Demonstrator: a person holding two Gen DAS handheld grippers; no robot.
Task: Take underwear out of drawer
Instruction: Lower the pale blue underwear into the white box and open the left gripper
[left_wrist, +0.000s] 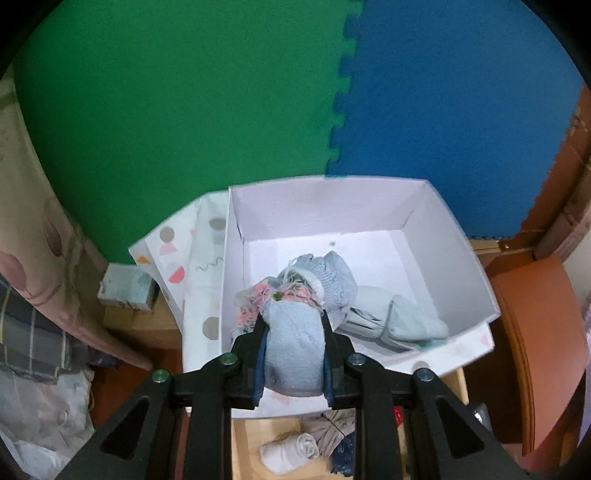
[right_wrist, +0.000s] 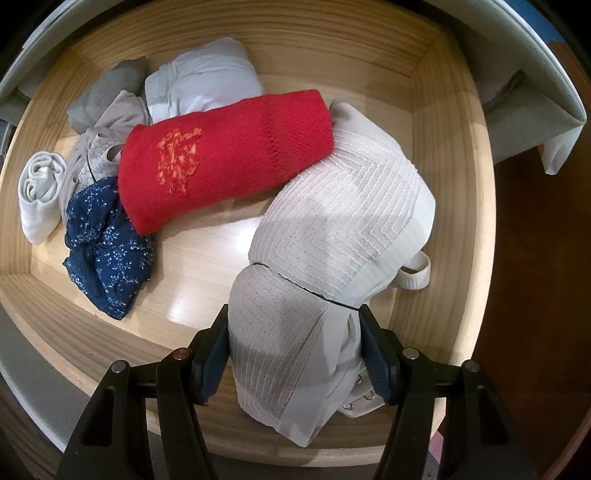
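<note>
My left gripper (left_wrist: 293, 354) is shut on a light blue rolled garment (left_wrist: 295, 350) with a pink frayed end, held over the near edge of a white box (left_wrist: 458, 236). Two pale blue pieces (left_wrist: 391, 314) lie inside the box. My right gripper (right_wrist: 293, 350) is closed around a white textured bra (right_wrist: 332, 229) inside the wooden drawer (right_wrist: 447, 177). In the drawer also lie a red knitted roll (right_wrist: 229, 155), a navy floral piece (right_wrist: 107, 247), a white roll (right_wrist: 38, 195), grey pieces (right_wrist: 107, 122) and a pale folded piece (right_wrist: 203, 77).
The box stands on a dotted lid (left_wrist: 192, 258) beside green (left_wrist: 166, 129) and blue (left_wrist: 461, 110) foam mats. An orange-brown chair (left_wrist: 535, 350) is on the right. Bedding (left_wrist: 33, 314) is heaped on the left. The drawer's contents (left_wrist: 306, 448) show below the left gripper.
</note>
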